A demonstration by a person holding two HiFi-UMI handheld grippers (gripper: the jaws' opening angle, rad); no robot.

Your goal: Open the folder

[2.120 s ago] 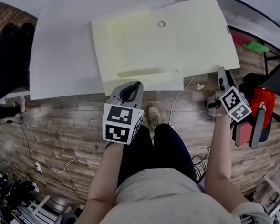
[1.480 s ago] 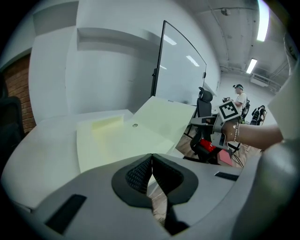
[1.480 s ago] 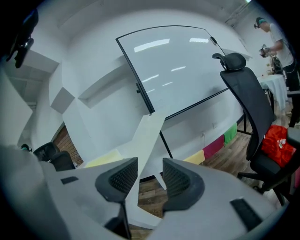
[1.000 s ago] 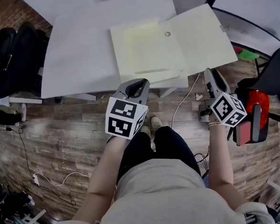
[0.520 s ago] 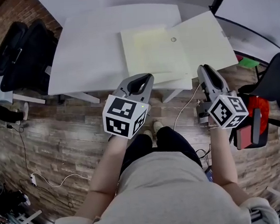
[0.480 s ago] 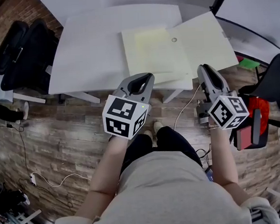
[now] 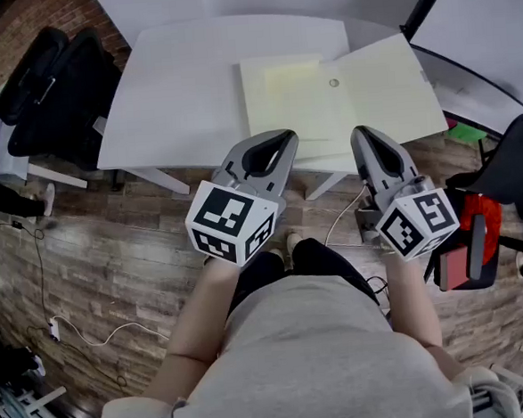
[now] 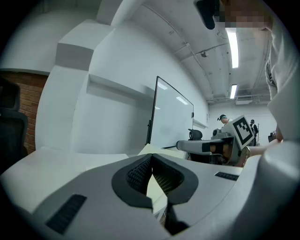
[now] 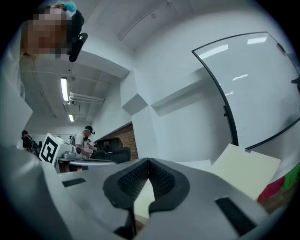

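Observation:
The pale yellow folder (image 7: pixel 343 95) lies open on the white table (image 7: pixel 181 84), with a lighter sheet on its left half and its right flap reaching past the table's right edge. My left gripper (image 7: pixel 288 137) is shut and empty, its tip over the table's front edge just short of the folder. To its right, my right gripper (image 7: pixel 361 134) hovers at the same edge; its jaws have just been closing and are shut with nothing between them. Beyond the shut tips in the right gripper view (image 9: pixel 148 161), the folder's flap (image 9: pixel 243 171) shows low at the right.
Black chairs (image 7: pixel 48 93) stand left of the table. A whiteboard (image 7: pixel 480 18) leans at the right, with a red object (image 7: pixel 477 224) and a dark chair below it. Cables (image 7: pixel 73 324) trail over the wooden floor. People work at desks far behind.
Both grippers have risen and come forward to the table's front edge, the right one swinging inward to the left. The folder lies open as before.

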